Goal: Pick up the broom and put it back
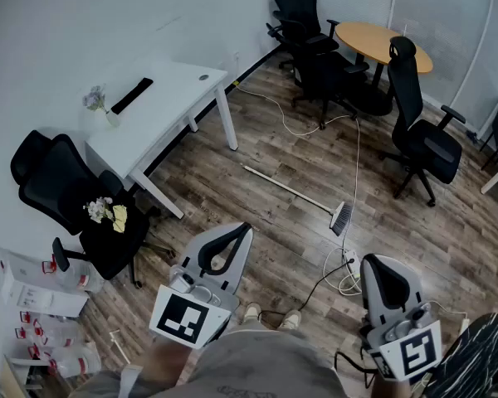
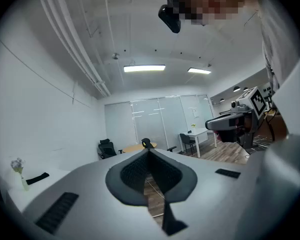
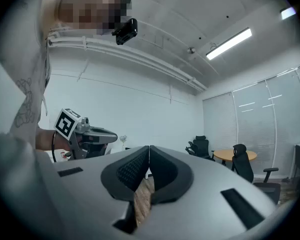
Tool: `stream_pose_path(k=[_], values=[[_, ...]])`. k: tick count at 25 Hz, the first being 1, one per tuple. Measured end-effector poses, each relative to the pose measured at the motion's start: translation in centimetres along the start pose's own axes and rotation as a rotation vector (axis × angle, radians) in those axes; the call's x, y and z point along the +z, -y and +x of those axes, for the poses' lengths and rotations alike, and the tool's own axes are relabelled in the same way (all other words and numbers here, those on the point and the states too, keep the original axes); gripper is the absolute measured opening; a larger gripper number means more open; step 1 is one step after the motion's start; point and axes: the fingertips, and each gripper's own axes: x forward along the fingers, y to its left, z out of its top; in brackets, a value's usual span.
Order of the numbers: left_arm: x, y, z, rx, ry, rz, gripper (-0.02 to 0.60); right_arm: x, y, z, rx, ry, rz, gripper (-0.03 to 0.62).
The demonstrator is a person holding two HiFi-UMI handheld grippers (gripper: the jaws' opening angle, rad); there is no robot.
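The broom (image 1: 295,192) lies flat on the wooden floor in the head view, its pale handle running up-left and its grey bristle head (image 1: 341,218) at the lower right. My left gripper (image 1: 242,229) hangs level, short of the broom and to its left, jaws shut and empty. To the right and nearer to me, my right gripper (image 1: 372,260) is also shut with nothing in it. In the left gripper view the jaw tips of the left gripper (image 2: 149,151) meet. The right gripper view shows the right gripper (image 3: 149,148) the same way.
A white desk (image 1: 162,110) stands at the left, with a black chair (image 1: 75,201) holding flowers beside it. Black office chairs (image 1: 419,135) ring a round wooden table (image 1: 373,40) at the back right. White and black cables (image 1: 344,272) trail over the floor near the broom head.
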Motion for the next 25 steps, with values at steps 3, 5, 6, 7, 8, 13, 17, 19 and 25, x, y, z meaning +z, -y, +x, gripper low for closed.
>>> stream_pose_path(k=[3,5,6,7,8,13,17,19,25], values=[[0.0,0.2,0.4,-0.003,-0.001,0.002,0.015,0.0,0.8,-0.1,-0.018,0.017,0.038,0.031],[-0.2,0.3,0.6,-0.003,-0.005,-0.001,0.015,0.0,1.4,-0.2,-0.024,0.022,0.052,0.031],[-0.3,0.4,0.7,-0.002,-0.007,-0.004,0.015,-0.1,1.6,-0.2,-0.026,0.022,0.056,0.031],[-0.4,0.5,0.9,-0.002,-0.010,-0.007,0.015,-0.2,1.9,-0.3,-0.026,0.022,0.060,0.031],[-0.6,0.7,1.0,-0.002,-0.013,-0.009,0.015,-0.3,2.2,-0.4,-0.026,0.025,0.063,0.031],[-1.0,1.7,2.3,0.011,-0.032,0.000,0.015,-0.6,3.6,-1.0,-0.007,0.051,0.090,0.031],[-1.2,1.9,2.8,0.036,-0.039,-0.006,0.015,-0.9,4.7,-1.4,-0.010,0.077,0.108,0.032],[-1.4,1.9,3.2,0.038,-0.043,-0.008,0.015,-0.9,5.3,-1.3,-0.014,0.086,0.111,0.107],[-1.4,1.2,5.0,0.044,-0.036,0.008,0.015,-1.8,6.9,0.0,-0.016,0.076,0.113,0.210]])
